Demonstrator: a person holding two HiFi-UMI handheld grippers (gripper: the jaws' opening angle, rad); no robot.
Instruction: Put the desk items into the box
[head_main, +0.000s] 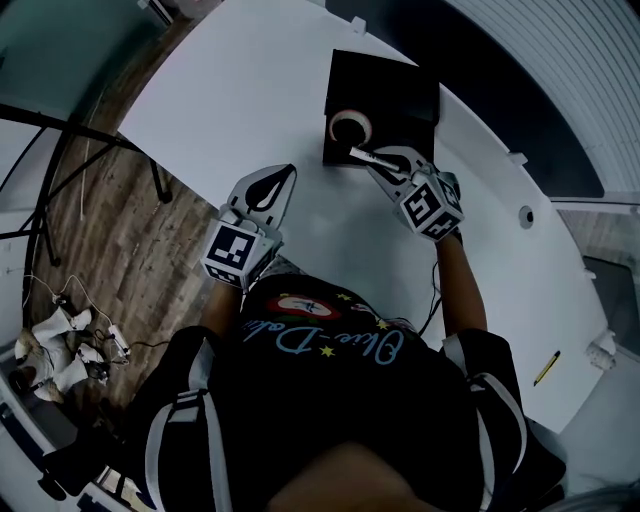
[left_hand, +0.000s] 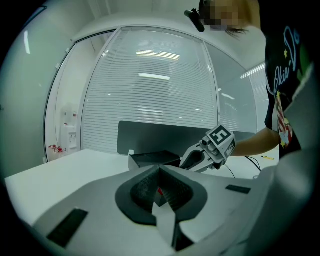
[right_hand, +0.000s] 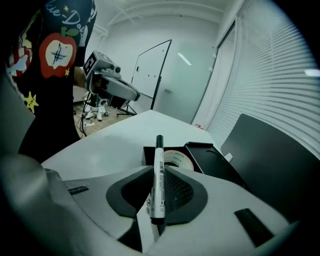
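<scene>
White bench (head_main: 250, 90), black box (head_main: 400, 85) on it, marker (right_hand: 158, 175) gripped at the box's near edge.
Head view: I see the right gripper (head_main: 362, 156) reaching to the box's near edge. A tape roll (head_main: 350, 127) lies inside the box, and the left gripper (head_main: 278, 180) sits over bare bench, apart from the box. A yellow pencil (head_main: 546, 368) lies near the bench's right edge. Left gripper view: jaws clenched together, nothing between them; the box and right gripper lie beyond. Right gripper view: jaws clamped on the marker, its dark tip pointing toward the box, with the tape roll just behind it.
</scene>
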